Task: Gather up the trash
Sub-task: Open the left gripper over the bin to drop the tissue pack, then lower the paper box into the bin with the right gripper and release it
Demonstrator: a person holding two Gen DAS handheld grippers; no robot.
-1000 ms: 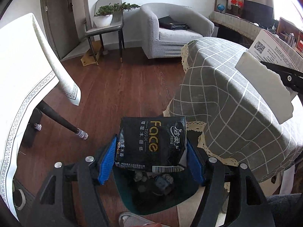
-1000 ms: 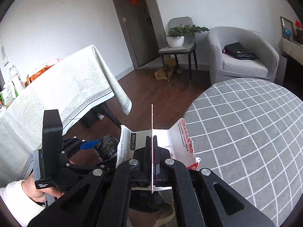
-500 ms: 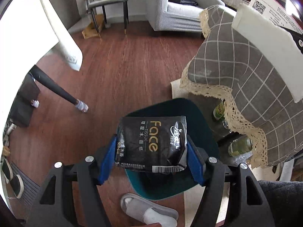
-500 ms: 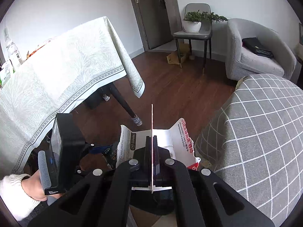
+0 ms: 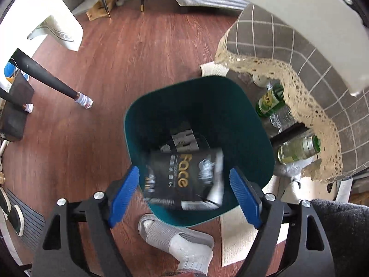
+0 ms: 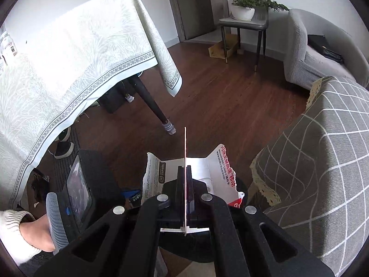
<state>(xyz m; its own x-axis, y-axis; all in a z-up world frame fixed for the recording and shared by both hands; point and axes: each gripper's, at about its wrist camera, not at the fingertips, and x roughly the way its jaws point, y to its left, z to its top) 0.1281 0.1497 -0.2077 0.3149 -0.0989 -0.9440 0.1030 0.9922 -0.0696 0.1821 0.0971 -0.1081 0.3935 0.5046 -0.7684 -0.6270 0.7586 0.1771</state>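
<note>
My left gripper (image 5: 184,189) is open above a dark teal trash bin (image 5: 251,124) on the wood floor. A black "Face" tissue pack (image 5: 184,180) is blurred between the blue pads, apart from both, falling into the bin over other dark trash. My right gripper (image 6: 185,173) is shut on a torn white and red cardboard package (image 6: 221,168), held edge-on above the floor; the same package shows as a white slab in the left wrist view (image 5: 299,18).
A round table with grey checked cloth (image 5: 322,64) stands right of the bin, with bottles (image 5: 272,101) beneath it. A slippered foot (image 5: 175,237) is beside the bin. A white-clothed table (image 6: 69,64) with a black leg (image 6: 150,103) stands left.
The left gripper opened and let go of the tissue pack, which is dropping into the bin. The left view tilted down over the bin. The right gripper still holds the package.
</note>
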